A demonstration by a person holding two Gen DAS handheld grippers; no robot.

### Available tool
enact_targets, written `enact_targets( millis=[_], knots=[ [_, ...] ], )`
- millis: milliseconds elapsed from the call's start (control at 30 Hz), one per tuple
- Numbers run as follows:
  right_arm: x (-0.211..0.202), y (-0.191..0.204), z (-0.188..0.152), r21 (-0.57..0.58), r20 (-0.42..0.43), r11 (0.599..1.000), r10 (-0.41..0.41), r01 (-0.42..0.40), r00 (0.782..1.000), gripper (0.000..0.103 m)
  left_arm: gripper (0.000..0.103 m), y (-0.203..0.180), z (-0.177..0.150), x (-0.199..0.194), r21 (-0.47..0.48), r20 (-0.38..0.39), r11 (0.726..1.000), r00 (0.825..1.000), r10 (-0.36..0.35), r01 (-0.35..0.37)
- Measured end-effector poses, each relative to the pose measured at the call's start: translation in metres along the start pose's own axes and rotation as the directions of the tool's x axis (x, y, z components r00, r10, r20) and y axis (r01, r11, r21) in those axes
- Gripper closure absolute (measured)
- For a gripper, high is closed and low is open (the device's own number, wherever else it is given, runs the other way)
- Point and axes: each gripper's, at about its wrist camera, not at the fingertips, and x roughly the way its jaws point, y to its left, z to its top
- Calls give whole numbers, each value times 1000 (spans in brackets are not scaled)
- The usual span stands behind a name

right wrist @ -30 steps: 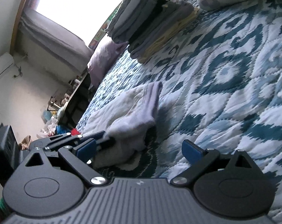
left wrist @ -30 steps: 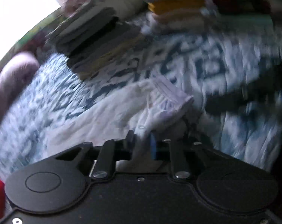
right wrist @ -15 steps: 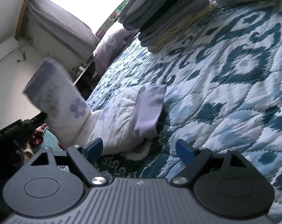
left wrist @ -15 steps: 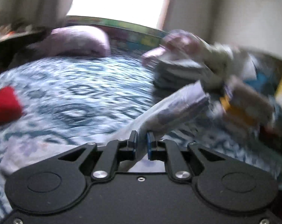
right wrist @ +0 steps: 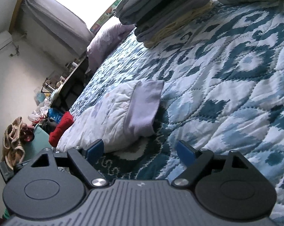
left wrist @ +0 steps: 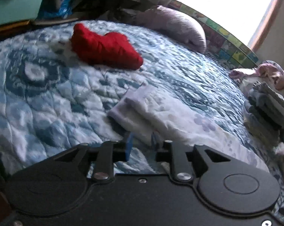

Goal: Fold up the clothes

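Item: white floral cotton garment with lilac cuffs [left wrist: 160,113], folded on my blue-and-white quilted bedspread [left wrist: 47,94]. My left gripper [left wrist: 141,144] fingers slightly parted, garment edge between them. My right gripper [right wrist: 140,149] spread wide, garment just ahead of its left finger.

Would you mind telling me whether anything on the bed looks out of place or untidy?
A crumpled red garment lies loose on the quilt, apart from the folded stack. The white floral garment is folded over unevenly, its lilac cuffs not lined up.
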Motion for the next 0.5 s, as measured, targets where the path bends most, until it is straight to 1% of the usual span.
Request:
enact_targets(
  millis=[67, 100, 133, 167, 200, 267, 367, 400, 433, 500],
  knots=[
    [4, 2, 5, -2, -3, 1000, -3, 3, 1000, 18, 69, -2, 6, 1, 34, 6, 999, 1000, -14, 13],
    [7, 4, 9, -12, -7, 1000, -8, 8, 1000, 18, 66, -3, 9, 3, 52, 7, 998, 1000, -19, 19],
    [11, 6, 14, -30, -12, 999, -19, 18, 1000, 18, 60, -6, 15, 7, 74, 9, 997, 1000, -21, 20],
    [16, 8, 20, -47, -17, 998, -29, 28, 999, 18, 57, -9, 20, 12, 99, 8, 995, 1000, -25, 25],
    [20, 10, 25, -65, -22, 997, -40, 38, 999, 18, 55, -11, 26, 19, 131, -4, 991, 999, -34, 34],
    [30, 14, 37, -101, -35, 993, -61, 57, 998, 18, 44, -18, 38, 35, 196, -28, 980, 999, -34, 38],
    [52, 16, 56, -160, -80, 984, -93, 79, 992, 18, 40, -28, 51, 66, 277, -82, 961, 997, 15, 8],
    [60, 17, 62, -180, -95, 980, -104, 86, 990, 17, 38, -27, 55, 76, 288, -97, 958, 995, 35, -5],
    [67, 18, 69, -200, -109, 975, -116, 92, 987, 15, 34, -27, 58, 86, 296, -112, 955, 992, 55, -19],
    [81, 19, 80, -235, -136, 967, -132, 97, 982, 13, 31, -20, 65, 106, 284, -151, 958, 984, 91, -45]
  ],
)
